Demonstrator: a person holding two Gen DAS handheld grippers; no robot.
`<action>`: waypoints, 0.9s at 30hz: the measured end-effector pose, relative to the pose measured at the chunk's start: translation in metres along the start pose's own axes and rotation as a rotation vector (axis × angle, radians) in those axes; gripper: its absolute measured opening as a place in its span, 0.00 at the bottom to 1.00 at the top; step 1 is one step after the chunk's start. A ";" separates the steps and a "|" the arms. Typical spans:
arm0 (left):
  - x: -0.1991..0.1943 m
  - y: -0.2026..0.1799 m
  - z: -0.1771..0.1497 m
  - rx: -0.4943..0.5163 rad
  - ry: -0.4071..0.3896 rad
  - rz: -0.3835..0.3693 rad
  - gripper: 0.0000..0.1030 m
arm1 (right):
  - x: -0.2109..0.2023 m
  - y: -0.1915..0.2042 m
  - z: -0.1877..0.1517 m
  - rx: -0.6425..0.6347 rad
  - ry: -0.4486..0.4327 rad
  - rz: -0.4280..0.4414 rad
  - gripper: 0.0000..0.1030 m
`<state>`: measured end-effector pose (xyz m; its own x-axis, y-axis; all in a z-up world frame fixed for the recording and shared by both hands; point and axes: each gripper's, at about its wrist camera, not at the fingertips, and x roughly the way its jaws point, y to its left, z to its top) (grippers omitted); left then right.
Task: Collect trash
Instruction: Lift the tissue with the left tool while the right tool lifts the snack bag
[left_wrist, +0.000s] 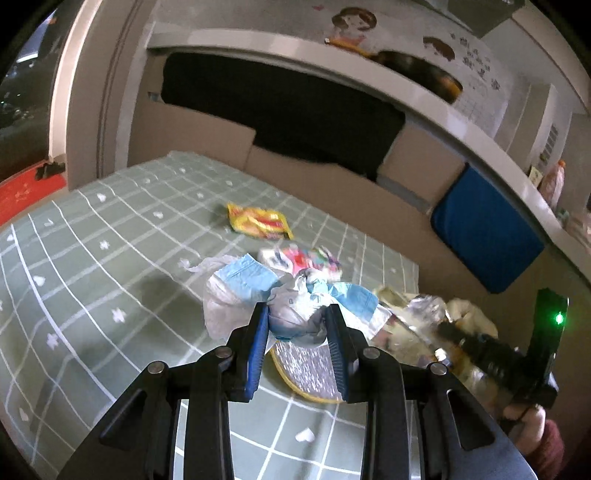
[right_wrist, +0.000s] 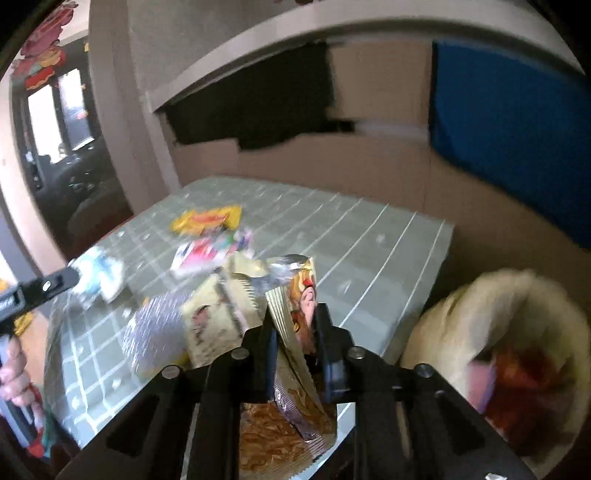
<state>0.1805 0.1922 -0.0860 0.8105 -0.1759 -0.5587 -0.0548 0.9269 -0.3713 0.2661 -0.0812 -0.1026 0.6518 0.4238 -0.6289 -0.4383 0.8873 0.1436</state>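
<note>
My left gripper (left_wrist: 297, 314) is shut on a crumpled wad of grey-white plastic and blue paper (left_wrist: 295, 314), held just above the green checked tablecloth (left_wrist: 92, 258). My right gripper (right_wrist: 293, 314) is shut on a gold snack wrapper (right_wrist: 295, 295) with a cartoon face, near the table's right edge. A yellow wrapper (left_wrist: 258, 221) and a pink-white packet (left_wrist: 303, 258) lie farther back on the cloth; both also show in the right wrist view, the yellow wrapper (right_wrist: 207, 219) and the packet (right_wrist: 207, 254). A cream-lined bin (right_wrist: 491, 332) with red trash stands right of the table.
A silver foil-lined wrapper (left_wrist: 310, 369) lies under my left gripper. The right gripper (left_wrist: 491, 354) shows in the left wrist view, the left gripper (right_wrist: 40, 288) in the right wrist view. Cardboard panels (left_wrist: 207, 136) and a blue cushion (left_wrist: 484, 236) stand behind the table.
</note>
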 end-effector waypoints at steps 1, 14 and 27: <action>0.004 0.000 -0.003 0.000 0.018 0.000 0.31 | 0.003 0.001 -0.006 -0.003 0.016 0.034 0.34; 0.018 -0.001 -0.013 -0.019 0.089 0.004 0.31 | 0.039 0.024 -0.036 0.007 0.138 0.202 0.73; 0.013 0.001 -0.012 -0.032 0.072 0.001 0.31 | 0.036 0.048 -0.042 -0.170 0.162 0.097 0.34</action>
<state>0.1845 0.1864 -0.1025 0.7665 -0.1998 -0.6104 -0.0746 0.9163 -0.3935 0.2424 -0.0307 -0.1504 0.4999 0.4587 -0.7346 -0.6005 0.7948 0.0875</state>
